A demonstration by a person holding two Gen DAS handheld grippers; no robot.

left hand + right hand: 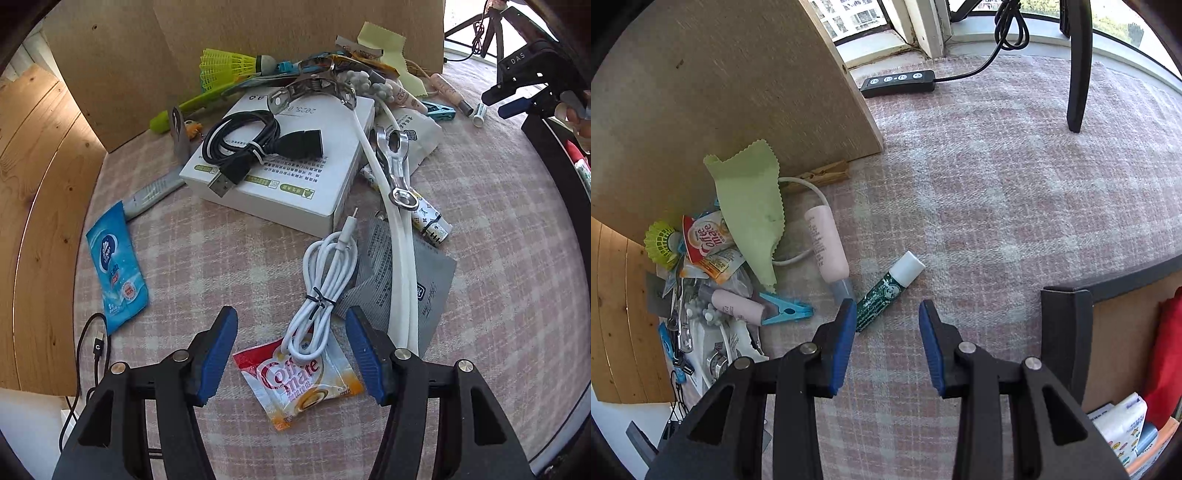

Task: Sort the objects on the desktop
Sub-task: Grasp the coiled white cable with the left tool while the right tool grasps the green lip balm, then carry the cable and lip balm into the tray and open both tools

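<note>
My left gripper (291,354) is open, its blue pads either side of a Coffee-mate sachet (301,382) and the lower end of a coiled white cable (325,288) lying on it. Beyond lie a white box (288,173) with a black USB cable (255,144) on top, a wrench (399,166) and a blue wipes packet (116,267). My right gripper (888,332) is open and empty, just above the cloth, with a green lip balm stick (890,291) beside its left pad. It also shows far right in the left wrist view (513,98).
A pile by the board (720,92) holds a green cloth (753,206), pink tubes (827,240), a blue clip (785,312), a shuttlecock (661,243). A dark box (1067,332) with packets stands at right. A remote (897,83) and a stand leg (1078,74) are behind.
</note>
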